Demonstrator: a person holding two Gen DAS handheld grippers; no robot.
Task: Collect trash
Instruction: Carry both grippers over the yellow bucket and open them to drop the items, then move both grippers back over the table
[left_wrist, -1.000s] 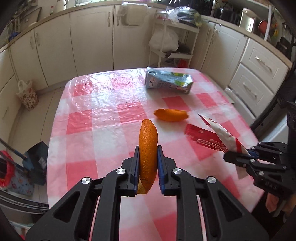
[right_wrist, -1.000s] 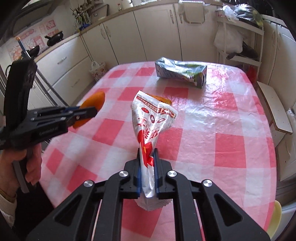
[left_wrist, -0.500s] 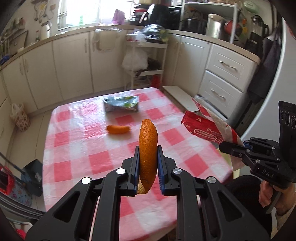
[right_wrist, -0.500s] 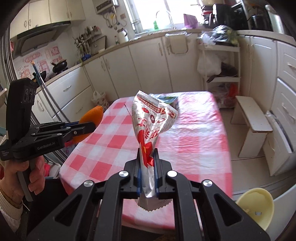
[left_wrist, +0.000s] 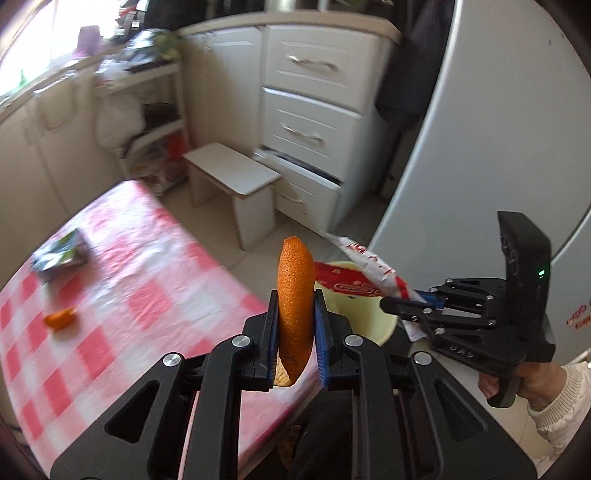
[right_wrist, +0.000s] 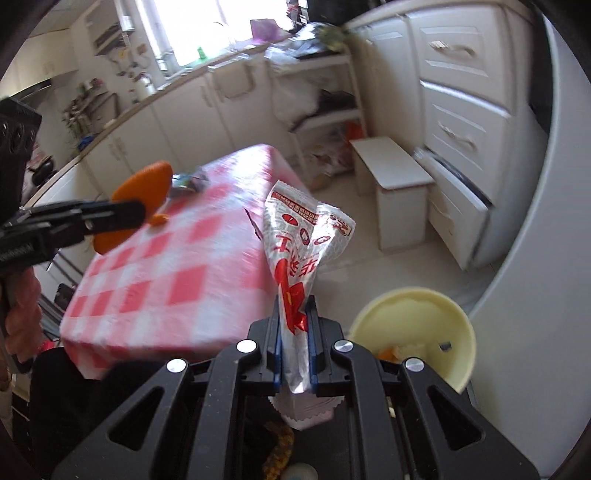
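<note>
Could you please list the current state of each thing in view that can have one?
left gripper: shut on orange peel, held in the air
right gripper: shut on snack wrapper, held in the air
yellow bin: open, scraps inside
juice carton: lying crumpled on table
small peel piece: lying on table
bottom drawer: ajar

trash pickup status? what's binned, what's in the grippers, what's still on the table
Binned: the yellow bin already holds a few scraps. In hand: the left gripper is shut on an orange peel; the right gripper is shut on a snack wrapper, both near the bin, neither dropped yet. Left on the table: a small peel piece and a crushed carton.
</note>
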